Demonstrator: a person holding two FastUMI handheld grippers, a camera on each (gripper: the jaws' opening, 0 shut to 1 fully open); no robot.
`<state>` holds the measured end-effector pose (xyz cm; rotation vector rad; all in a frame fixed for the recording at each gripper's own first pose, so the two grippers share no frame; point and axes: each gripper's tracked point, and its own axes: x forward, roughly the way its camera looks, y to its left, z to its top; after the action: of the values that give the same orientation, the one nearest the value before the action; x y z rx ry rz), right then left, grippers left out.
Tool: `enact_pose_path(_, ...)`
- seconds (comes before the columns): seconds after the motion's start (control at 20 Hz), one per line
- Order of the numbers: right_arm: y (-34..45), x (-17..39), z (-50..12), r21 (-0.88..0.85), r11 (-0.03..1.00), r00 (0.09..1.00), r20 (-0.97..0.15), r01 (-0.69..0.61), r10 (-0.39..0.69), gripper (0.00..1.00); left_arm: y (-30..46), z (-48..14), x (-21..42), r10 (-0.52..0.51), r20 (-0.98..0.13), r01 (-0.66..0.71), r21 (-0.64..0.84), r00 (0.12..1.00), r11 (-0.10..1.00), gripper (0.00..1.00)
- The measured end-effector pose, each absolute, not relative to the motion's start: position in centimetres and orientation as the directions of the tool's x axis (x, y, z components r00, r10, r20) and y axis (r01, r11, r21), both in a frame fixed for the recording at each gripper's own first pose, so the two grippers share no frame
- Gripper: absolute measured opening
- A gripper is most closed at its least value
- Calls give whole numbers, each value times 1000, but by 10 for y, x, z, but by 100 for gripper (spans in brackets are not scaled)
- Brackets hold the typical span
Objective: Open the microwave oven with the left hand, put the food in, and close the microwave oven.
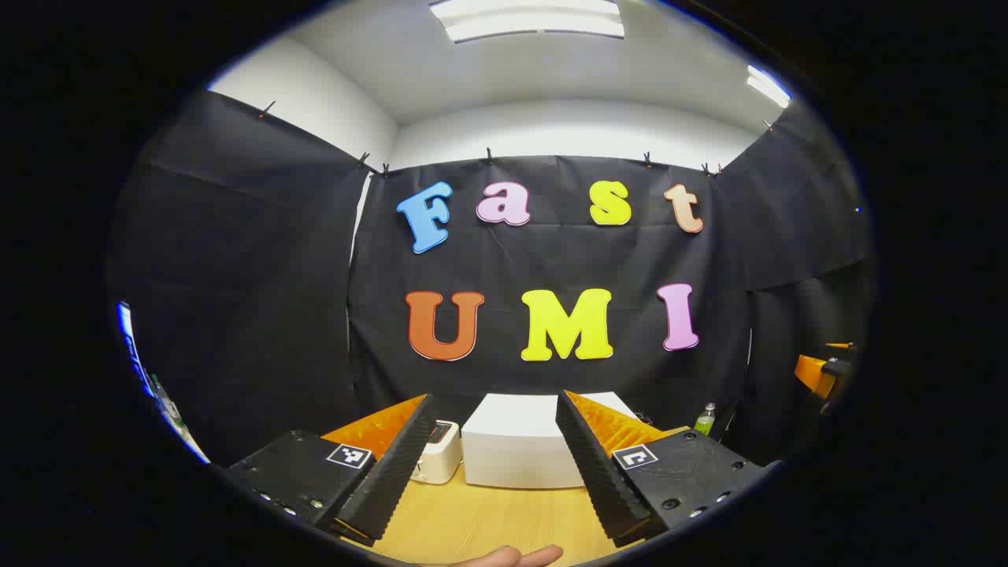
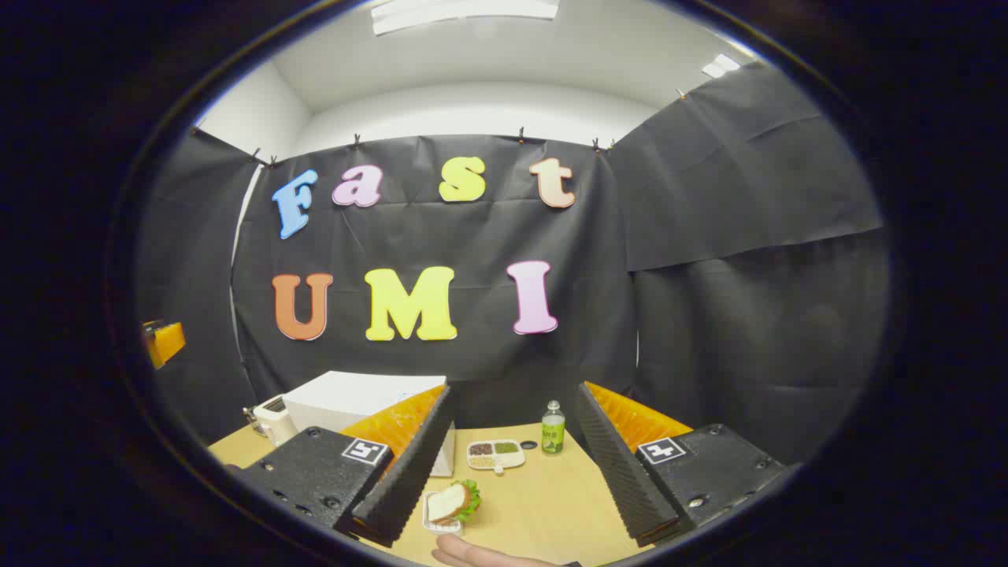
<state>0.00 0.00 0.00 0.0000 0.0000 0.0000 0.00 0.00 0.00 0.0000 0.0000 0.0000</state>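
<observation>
The microwave (image 1: 524, 449) sits at the back of the wooden table (image 1: 488, 520), a plain white box straight ahead of my left gripper (image 1: 496, 465), with its door closed as far as I can see. In the right gripper view the same microwave (image 2: 354, 398) lies off to my left. The food, a sandwich (image 2: 453, 502) on a small white tray, rests on the table just in front of my right gripper (image 2: 512, 472), close by its left finger. Both grippers have their jaws wide apart and hold nothing; they hang above the table, well short of the microwave. A white toaster (image 1: 437, 461) stands just beside the microwave on its left. Farther back on the right I see a divided plate (image 2: 496, 454) with small portions, and a green bottle (image 2: 553, 429) upright next to it. A bit of a hand (image 1: 512, 557) shows at the bottom edge of each view.
</observation>
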Motion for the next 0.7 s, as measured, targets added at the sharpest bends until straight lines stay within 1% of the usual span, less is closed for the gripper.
enact_pose_path(0.1, 2, 1, 0, 1, 1000, 1000, -4, -6, 6, 92, 2, 9, -6, 6, 25, -7, 15, 1000, 1000, 95)
enact_pose_path(0.15, 0, 2, -1, 0, 1000, 1000, -9, -4, 4, 92, -1, 9, -8, -10, 26, 9, 22, 1000, 1000, 95)
enact_pose_path(0.3, 3, 3, -1, 4, 1000, 1000, -24, -19, 19, 92, -6, 7, -11, -47, 5, 47, 20, 999, 999, 95)
enact_pose_path(0.45, 1, 4, 3, 11, 1000, 1000, -17, -23, 23, 93, -4, 14, -10, -42, 25, 42, 8, 999, 999, 95)
enact_pose_path(0.5, 0, 4, 4, 10, 1000, 1000, -17, -22, 22, 100, -5, 10, -8, -42, 21, 42, 7, 999, 999, 95)
enact_pose_path(0.55, 0, 4, 4, 8, 1000, 1000, -17, -23, 23, 93, -8, 9, -7, -55, 16, 55, 2, 998, 998, 95)
enact_pose_path(0.7, -3, 4, 7, 6, 1000, 1000, -7, -21, 21, 92, -10, 5, 2, -64, 1, 64, -25, 998, 998, 95)
